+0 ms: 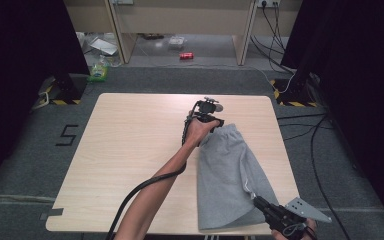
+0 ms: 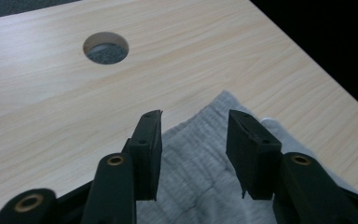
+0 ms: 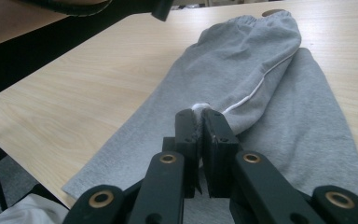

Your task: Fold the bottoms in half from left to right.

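Left gripper (image 2: 193, 121) hangs open over the grey shorts (image 1: 230, 175); right gripper (image 3: 199, 116) is clamped on them. High view catches a "5" (image 1: 66, 135) on the floor left of the counter (image 1: 130, 150).

We see a pale wood-grain table (image 1: 130, 150) with rounded corners standing on grey carpet. A round hole (image 2: 105, 47) is cut through the tabletop near its far edge. On the right half lie grey shorts (image 1: 230, 175), waistband toward the far edge, hems at the near edge by the near right corner.
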